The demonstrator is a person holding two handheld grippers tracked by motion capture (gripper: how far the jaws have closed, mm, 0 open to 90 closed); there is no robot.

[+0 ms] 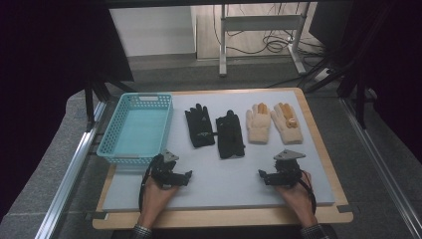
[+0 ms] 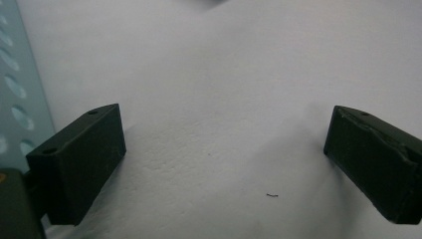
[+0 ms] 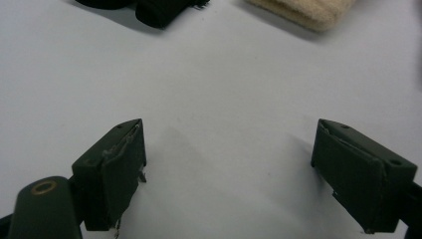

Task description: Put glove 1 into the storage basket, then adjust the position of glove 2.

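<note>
Wide-apart jaws over bare mat, black glove beyond

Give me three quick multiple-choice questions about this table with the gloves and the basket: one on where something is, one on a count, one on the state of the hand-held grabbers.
1. Where does the basket stand?
A. At the mat's left edge
B. Between the two glove pairs
C. At the mat's right edge

2. How many gloves lie on the mat?
A. Two
B. Four
C. Six

3. How do the fingers of the left gripper and the right gripper stand?
A. Both shut on a glove
B. One open, one shut
C. Both open, holding nothing

Answers:
1. A, the turquoise basket sits left of the black gloves.
2. B, two black and two beige gloves lie in a row.
3. C, each gripper view shows bare mat between wide-apart fingers.
</note>
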